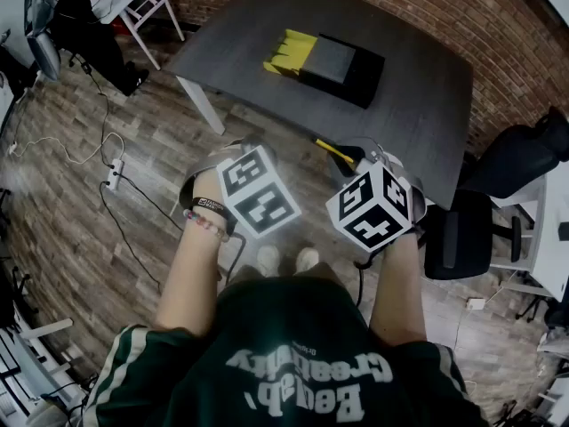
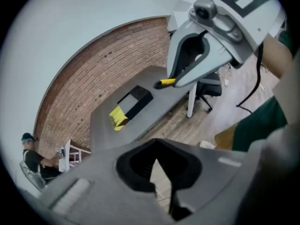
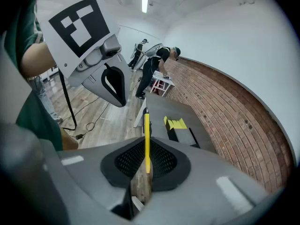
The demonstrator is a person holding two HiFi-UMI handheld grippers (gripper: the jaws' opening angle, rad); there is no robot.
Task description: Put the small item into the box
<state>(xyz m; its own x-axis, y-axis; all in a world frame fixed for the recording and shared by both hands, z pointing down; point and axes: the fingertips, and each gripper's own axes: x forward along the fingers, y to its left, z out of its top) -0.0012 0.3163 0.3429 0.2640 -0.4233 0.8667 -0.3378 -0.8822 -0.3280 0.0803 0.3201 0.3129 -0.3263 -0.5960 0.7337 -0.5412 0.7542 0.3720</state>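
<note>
The small yellow item [image 3: 146,139] – thin, with a dark end – stands pinched between the jaws of the right hand-held gripper [image 3: 146,150], which is closed on it and holds it in the air above the wooden plank floor [image 1: 116,238], short of the counter's near edge. The left hand-held gripper [image 2: 157,167] is just beside it at the same height, its jaws drawn together at the tips with nothing between them. Ahead, well apart from both, the black box [image 1: 342,65] lies open on the dark grey counter [image 1: 427,96] – its yellow flap [image 1: 292,52] is folded out to one side. A brick wall [image 1: 427,7] runs behind the counter, and a black office chair [image 1: 471,229] stands at its right.
</note>
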